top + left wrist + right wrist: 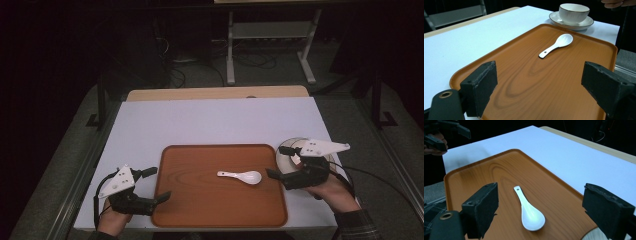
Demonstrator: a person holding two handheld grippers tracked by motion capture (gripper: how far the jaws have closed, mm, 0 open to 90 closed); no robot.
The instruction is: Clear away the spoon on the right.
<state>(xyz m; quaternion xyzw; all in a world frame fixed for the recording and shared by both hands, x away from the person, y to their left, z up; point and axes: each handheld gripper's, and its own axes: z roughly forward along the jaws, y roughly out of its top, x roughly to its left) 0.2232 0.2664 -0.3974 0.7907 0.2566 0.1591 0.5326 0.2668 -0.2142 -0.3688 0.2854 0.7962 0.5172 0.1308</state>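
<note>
A white ceramic spoon (241, 176) lies on the brown wooden tray (190, 205), bowl toward the right; it is also the spoon (557, 44) in the left gripper view and the spoon (529, 211) in the right gripper view. A white cup on a saucer (573, 15) stands just off the tray's right edge, partly hidden under my right hand in the high view. My left gripper (161, 184) rests open at the tray's left edge, nothing between its jaws. My right gripper (279, 161) is open at the tray's right edge, pointing toward the spoon.
The tray lies on a white sheet (210, 120) that covers the table; a strip of the wooden tabletop (215, 93) shows at the far edge. Beyond it are a dark floor, cables and a metal stand (270, 45).
</note>
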